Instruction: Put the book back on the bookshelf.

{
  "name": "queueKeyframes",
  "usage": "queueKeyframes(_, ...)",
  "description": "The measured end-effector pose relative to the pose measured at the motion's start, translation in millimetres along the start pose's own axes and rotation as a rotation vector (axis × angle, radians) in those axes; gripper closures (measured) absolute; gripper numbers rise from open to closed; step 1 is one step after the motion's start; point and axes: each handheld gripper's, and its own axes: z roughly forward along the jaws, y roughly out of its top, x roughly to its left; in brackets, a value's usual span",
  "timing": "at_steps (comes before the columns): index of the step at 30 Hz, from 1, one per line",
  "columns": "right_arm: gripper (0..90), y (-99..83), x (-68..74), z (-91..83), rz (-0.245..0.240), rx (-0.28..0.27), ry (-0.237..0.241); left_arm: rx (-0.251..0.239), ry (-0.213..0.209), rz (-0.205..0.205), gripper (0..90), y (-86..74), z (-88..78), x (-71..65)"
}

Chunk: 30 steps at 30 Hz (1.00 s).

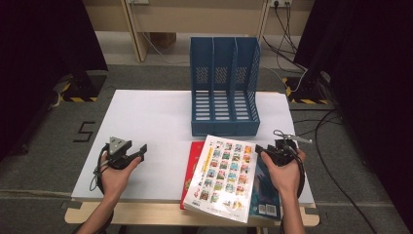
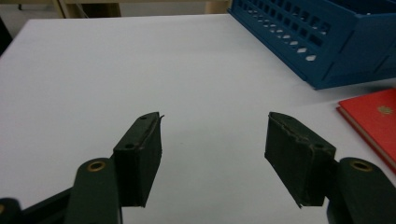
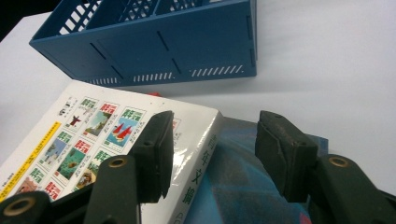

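Step in hand: we judged we were at the approach, lining up to take the white book (image 1: 223, 178) off the stack before filing it in the blue file rack (image 1: 225, 87).
Right claw (image 3: 212, 154): its jaws stood apart, clamped on nothing; one jaw hung over the white book's cover near the spine, the other over the dark blue book (image 3: 247, 186) beneath.
White book: it lay just under and ahead of our right claw, atop a red book (image 1: 194, 165) and the blue one.
Left claw (image 2: 212, 144): jaws wide apart over bare tabletop (image 2: 140, 70), the red book off to its right.
Next move: we reckoned the right claw had to drop and straddle the spine edge before closing.
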Motion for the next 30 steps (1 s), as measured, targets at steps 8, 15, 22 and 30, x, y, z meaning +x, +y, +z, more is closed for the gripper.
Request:
queueKeyframes(8,47.3,7.5,-1.5,5.7,0.011,0.03,0.033,0.03,-0.154,0.018,36.1,17.6,8.4,-38.0)
queueKeyframes(15,47.2,11.7,2.7,9.2,0.031,0.05,0.061,0.092,-0.271,0.086,36.2,25.3,19.5,-77.8)
queueKeyframes(22,46.5,9.0,1.7,18.0,0.068,0.1,0.074,0.151,-0.37,0.126,36.3,22.1,29.5,-109.6)
queueKeyframes(30,44.0,4.2,-1.7,25.3,0.125,0.143,0.12,0.202,-0.437,0.153,37.7,16.4,42.2,-133.5)
